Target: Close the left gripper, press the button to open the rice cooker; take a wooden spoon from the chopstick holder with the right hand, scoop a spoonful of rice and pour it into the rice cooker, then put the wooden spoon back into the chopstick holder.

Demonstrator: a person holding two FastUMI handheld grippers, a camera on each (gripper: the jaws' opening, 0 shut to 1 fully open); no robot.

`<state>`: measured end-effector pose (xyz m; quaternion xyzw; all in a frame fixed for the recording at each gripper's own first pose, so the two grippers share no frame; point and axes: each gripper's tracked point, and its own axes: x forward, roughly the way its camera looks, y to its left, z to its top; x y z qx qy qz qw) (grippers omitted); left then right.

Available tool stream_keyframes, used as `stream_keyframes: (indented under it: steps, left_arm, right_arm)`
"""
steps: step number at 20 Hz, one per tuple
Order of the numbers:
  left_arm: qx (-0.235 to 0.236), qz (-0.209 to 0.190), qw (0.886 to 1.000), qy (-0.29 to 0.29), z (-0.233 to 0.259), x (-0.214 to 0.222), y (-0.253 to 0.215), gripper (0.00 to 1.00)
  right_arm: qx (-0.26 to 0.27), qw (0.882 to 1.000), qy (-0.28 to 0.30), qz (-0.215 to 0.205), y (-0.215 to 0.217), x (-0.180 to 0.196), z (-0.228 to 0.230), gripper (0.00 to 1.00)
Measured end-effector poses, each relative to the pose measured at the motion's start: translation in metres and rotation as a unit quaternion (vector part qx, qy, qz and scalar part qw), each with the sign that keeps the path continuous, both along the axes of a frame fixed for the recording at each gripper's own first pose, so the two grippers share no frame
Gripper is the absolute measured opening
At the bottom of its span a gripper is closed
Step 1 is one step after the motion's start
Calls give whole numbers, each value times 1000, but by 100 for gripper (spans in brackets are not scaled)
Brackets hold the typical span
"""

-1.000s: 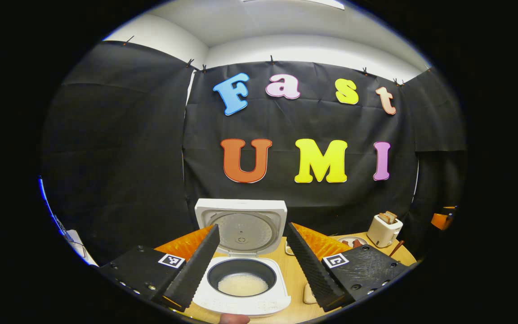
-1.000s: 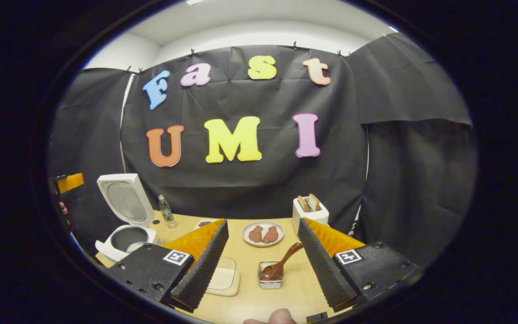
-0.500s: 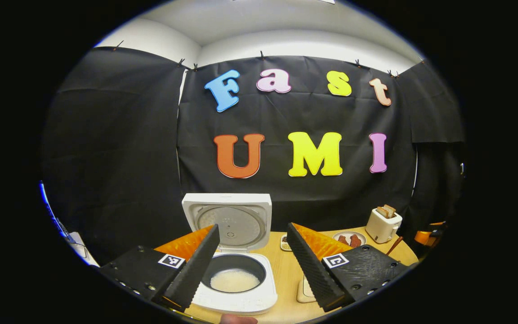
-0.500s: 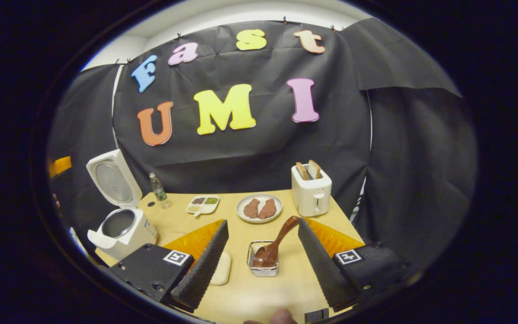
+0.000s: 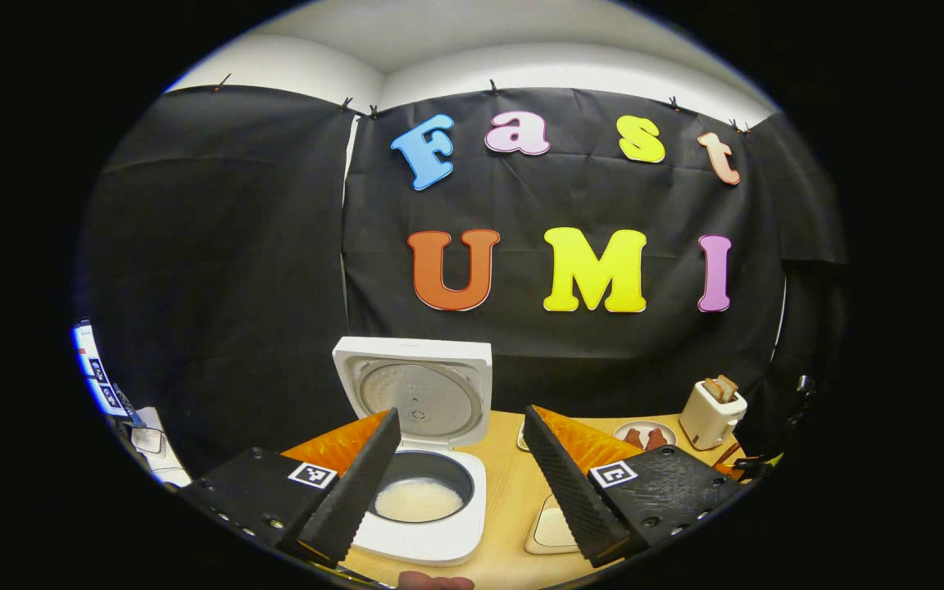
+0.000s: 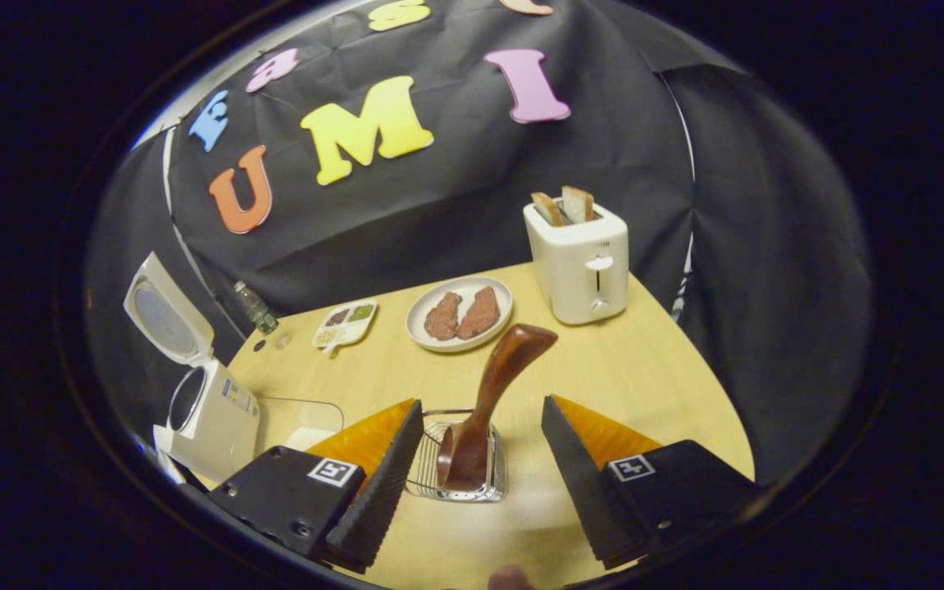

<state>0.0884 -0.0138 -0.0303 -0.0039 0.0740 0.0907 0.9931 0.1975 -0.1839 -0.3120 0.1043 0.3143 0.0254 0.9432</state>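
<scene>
From my right gripper, jaws wide and empty, the wooden spoon stands dead ahead at twelve o'clock in the chopstick holder, handle leaning toward one o'clock (my left gripper, also spread and empty, faces the open rice cooker).

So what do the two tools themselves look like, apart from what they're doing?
Both look alike. The left tool and the right tool each have two long wedge-shaped fingers with ribbed inner faces, mounted on dark blocks fastened with small screws. Each block carries a square black-and-white marker. No cables or sleeves are visible.
</scene>
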Motion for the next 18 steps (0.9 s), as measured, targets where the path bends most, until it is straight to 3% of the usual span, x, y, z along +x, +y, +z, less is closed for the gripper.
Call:
stream_keyframes:
  steps: [1, 2, 3, 4, 5, 7, 8, 9, 10, 11, 12, 15, 18]
  left_arm:
    - [1, 6, 1000, 8, -2, 2, 1, 96]
    - [-1, 16, 1000, 21, -7, 1, 2, 96]
    - [-6, 24, 999, 27, -8, -2, 3, 97]
    - [-12, 31, 999, 29, -7, -3, 4, 97]
    - [-15, 40, 999, 28, -6, -5, 6, 96]
    - [-18, 56, 998, 33, -8, -11, 8, 97]
    - [-20, 60, 997, 36, -9, -13, 9, 97]
    - [-22, 63, 997, 38, -9, -14, 9, 97]
    - [-23, 65, 997, 42, -10, -13, 9, 97]
    - [-24, 66, 997, 43, -9, -11, 9, 97]
    - [-29, 64, 997, 45, -9, -8, 6, 96]
    - [-45, 40, 998, 37, -2, -2, -8, 95]
    - [-43, 23, 998, 31, 0, 1, -12, 95]
  right_arm:
    - [7, 1000, 5, 3, 0, 7, -6, 86]
    - [7, 1000, 7, 8, 0, 13, -10, 93]
    - [9, 1000, 7, 11, -1, 20, -13, 90]
    - [11, 1000, 11, 11, 0, 25, -18, 81]
    - [17, 1000, 13, 15, 1, 31, -21, 83]
    - [17, 1000, 11, 24, 6, 41, -23, 67]
    - [16, 999, 14, 29, 8, 44, -24, 72]
    - [21, 999, 16, 35, 12, 44, -27, 53]
    - [26, 999, 16, 37, 14, 43, -26, 60]
    - [32, 999, 15, 36, 13, 41, -26, 43]
    - [37, 999, 16, 32, 13, 40, -25, 38]
    - [54, 998, 15, 16, 7, 32, -24, 26]
    - [65, 998, 21, 6, 8, 19, -19, 23]
